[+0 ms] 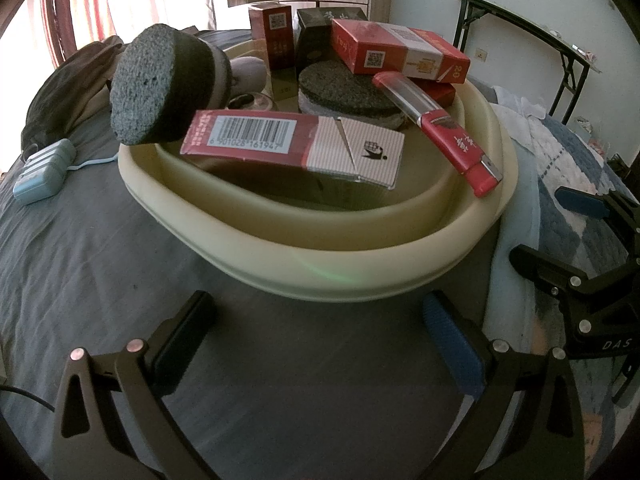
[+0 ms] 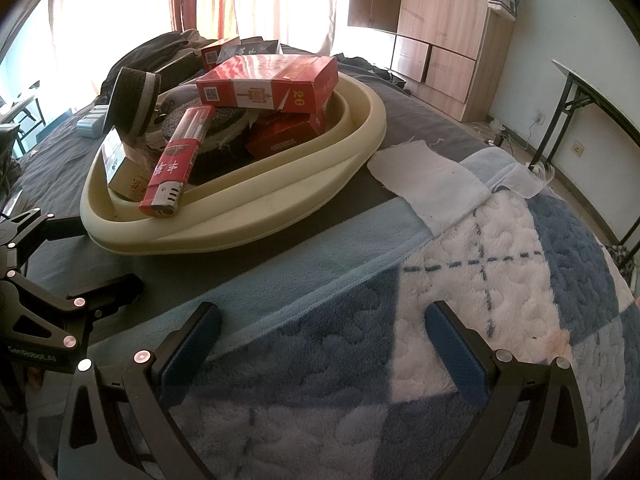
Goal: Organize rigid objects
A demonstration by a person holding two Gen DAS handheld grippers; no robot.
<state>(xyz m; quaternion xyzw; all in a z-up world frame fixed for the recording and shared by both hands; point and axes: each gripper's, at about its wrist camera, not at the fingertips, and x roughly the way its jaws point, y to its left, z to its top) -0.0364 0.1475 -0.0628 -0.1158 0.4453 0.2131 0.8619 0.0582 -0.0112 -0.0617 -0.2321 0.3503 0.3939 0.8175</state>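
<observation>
Left gripper: your left gripper [image 1: 316,344] hangs over the grey bedsheet [image 1: 100,264] just short of the basin, jaws wide apart and holding nothing.
Right gripper: your right gripper [image 2: 322,350] sits over the blue-and-white blanket [image 2: 500,280], jaws spread apart and empty; it also shows at the right edge of the left wrist view.
Basin: the cream basin [image 1: 360,276] rests on the bed, straddling sheet and blanket edge, and holds the rigid objects.
Boxes: a large red box [image 1: 400,54] marked 20 lies on top at the back; a red-and-white box [image 1: 292,142] with a barcode lies tilted near the front.
Lighter: the long red lighter [image 2: 174,172] leans across the basin rim, metal end outward.
Sponge discs: one dark round sponge [image 1: 160,84] stands tilted at the basin's left side; a flat sponge disc [image 1: 344,88] lies under the boxes.
Outside the basin: you have a pale blue device [image 1: 42,172] with a cord on the sheet to the left, and a white cloth [image 2: 428,184] lying just beside the basin's right side.
</observation>
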